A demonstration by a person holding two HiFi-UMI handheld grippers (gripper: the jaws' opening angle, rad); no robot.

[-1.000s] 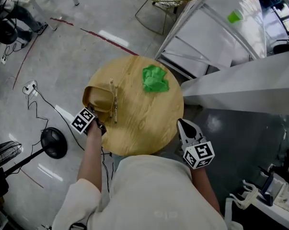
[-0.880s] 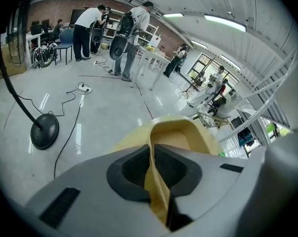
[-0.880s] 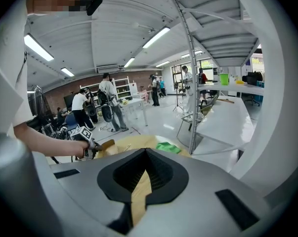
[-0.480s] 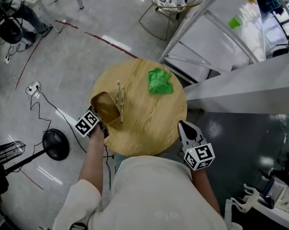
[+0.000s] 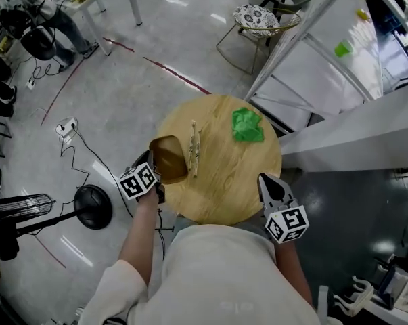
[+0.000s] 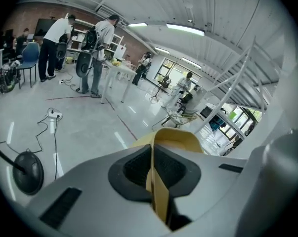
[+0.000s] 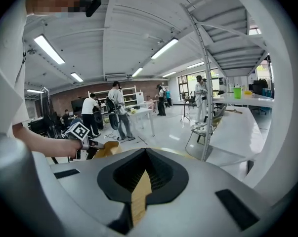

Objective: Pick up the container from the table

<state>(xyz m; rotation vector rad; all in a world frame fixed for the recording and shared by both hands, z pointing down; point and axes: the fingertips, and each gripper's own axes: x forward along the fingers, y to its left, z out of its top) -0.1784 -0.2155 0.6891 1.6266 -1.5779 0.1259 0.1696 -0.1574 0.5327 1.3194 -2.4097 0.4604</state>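
Since a second ago the container [image 5: 171, 158] has come away from the sticks [image 5: 194, 147] it lay against, and it now hangs tilted at the table's [image 5: 224, 188] left edge, partly out over the floor. The left gripper [image 5: 157, 175] has its jaws closed tight on the container's near wall; in the left gripper view the thin tan wall runs straight between the dark pads [image 6: 134, 169], with the rest of the container [image 6: 176, 138] rising beyond them.

The right gripper [image 5: 266, 181] sits at the near right rim of the table, jaws together and holding nothing. In the right gripper view only a sliver of the wooden top shows between them.

The sticks lie side by side near the middle of the round top, just right of the container and apart from it. The green cloth [image 5: 247, 125] is bunched toward the far right rim. A black fan [image 5: 93, 206] stands on the floor to the left. A chair [image 5: 258, 17] stands well beyond the table.
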